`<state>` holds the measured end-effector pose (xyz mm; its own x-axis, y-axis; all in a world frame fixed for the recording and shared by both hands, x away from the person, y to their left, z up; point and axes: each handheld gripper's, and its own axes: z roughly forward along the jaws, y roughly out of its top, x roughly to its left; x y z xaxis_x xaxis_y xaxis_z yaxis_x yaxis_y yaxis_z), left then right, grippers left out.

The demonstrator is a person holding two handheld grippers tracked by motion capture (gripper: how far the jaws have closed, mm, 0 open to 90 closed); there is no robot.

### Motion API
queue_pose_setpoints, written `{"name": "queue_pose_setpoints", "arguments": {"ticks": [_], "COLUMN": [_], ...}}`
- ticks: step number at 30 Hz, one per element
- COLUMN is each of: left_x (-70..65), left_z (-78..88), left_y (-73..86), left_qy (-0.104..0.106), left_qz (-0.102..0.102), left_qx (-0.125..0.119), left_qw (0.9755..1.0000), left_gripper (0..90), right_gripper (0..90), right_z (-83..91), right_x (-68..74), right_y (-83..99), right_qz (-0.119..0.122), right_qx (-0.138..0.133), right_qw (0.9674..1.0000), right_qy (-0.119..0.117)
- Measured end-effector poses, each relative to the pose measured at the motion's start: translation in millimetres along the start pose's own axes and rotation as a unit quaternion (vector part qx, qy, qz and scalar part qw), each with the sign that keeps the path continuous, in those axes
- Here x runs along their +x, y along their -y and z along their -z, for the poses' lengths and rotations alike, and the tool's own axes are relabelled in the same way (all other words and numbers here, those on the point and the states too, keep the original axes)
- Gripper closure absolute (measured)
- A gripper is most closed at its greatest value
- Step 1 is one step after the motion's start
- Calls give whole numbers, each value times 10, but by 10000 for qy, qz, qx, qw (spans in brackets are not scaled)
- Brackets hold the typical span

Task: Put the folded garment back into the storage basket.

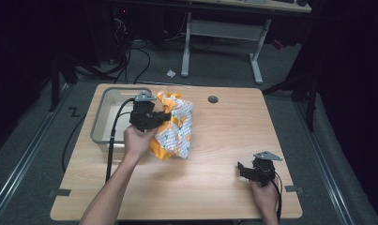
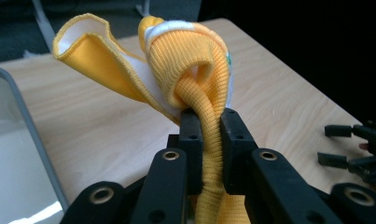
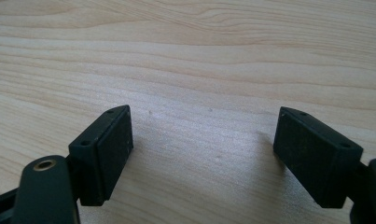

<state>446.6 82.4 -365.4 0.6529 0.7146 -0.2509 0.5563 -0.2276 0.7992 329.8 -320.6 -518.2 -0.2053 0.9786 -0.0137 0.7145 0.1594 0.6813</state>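
While the left gripper (image 1: 167,116) is squeezing the yellow cloth (image 1: 175,129), it is lifting it.
Lower right, the right gripper (image 1: 239,169) is waiting, jaws wide apart.

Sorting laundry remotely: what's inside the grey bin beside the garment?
The grey bin shows a pale bare bottom; its near right part is hidden by the left gripper, which holds the yellow garment.

Left hand (image 1: 136,140) reaching forward from an outstretched forearm, gripping the left gripper (image 1: 164,117) — jaws pinching shut on yellow fabric (image 2: 209,140), right hand (image 1: 265,197) sitting low near the table's edge, holding the right gripper (image 1: 241,169) — jaws gaping wide, clasping nothing.
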Motion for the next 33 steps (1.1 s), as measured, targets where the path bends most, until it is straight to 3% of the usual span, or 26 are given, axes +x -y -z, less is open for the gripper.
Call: {"name": "queue_pose_setpoints", "arguments": {"ticks": [13, 33], "left_x": [109, 454], "left_z": [191, 408], "left_y": [-99, -185], "left_qy": [-135, -424], "left_qz": [-65, 116], "left_qx": [-68, -160], "left_qw": [9999, 9989], "left_gripper": [815, 815], "right_gripper": [200, 200], "right_z": [0, 0], "right_x": [0, -1], "right_y": [1, 0], "right_qz": [6, -3], "right_qx": [-3, -1], "right_qw": [10000, 10000], "right_qy": [1, 2]}}
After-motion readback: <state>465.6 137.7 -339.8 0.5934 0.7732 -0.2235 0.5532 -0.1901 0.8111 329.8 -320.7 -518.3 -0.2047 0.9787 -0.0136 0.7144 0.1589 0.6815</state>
